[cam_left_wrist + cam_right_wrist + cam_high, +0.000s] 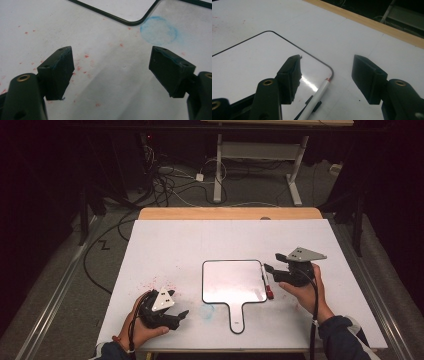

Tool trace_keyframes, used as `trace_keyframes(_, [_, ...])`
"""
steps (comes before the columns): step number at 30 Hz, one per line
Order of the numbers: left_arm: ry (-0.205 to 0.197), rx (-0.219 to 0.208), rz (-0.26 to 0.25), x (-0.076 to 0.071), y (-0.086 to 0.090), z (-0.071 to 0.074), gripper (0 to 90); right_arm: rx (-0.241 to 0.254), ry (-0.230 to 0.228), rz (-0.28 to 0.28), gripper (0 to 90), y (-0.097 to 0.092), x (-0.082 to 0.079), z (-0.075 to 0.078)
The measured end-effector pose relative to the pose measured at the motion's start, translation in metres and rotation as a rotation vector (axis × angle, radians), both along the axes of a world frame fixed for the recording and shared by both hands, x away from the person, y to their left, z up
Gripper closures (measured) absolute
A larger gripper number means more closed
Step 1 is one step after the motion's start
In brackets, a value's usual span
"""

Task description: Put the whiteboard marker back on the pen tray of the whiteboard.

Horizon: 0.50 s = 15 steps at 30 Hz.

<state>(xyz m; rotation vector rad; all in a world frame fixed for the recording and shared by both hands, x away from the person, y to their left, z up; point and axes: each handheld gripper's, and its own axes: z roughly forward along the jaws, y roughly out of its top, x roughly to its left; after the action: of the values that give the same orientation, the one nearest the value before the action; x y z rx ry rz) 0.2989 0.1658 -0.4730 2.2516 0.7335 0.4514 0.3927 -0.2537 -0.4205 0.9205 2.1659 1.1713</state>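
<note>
1. left gripper sits low at the near left, held in the left hand, jaws wide apart with nothing between them.
2. right gripper is held up in the right hand, pointing left, jaws apart and empty.

White handheld whiteboard with black rim, white marker with red cap, black grippers, white table cover with red specks and blue smudge.
</note>
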Motion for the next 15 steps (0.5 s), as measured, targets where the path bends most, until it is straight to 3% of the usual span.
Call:
trace_keyframes(6, [-0.006,-0.003,0.009,0.002,0.000,0.001,19.2,0.019,-0.070,0.021,37.3,-0.008,-0.017,0.013])
trace_keyframes(15, [-0.010,0.001,0.009,-0.002,0.001,0.001,19.2,-0.010,-0.116,-0.002,32.1,-0.018,-0.036,0.021])
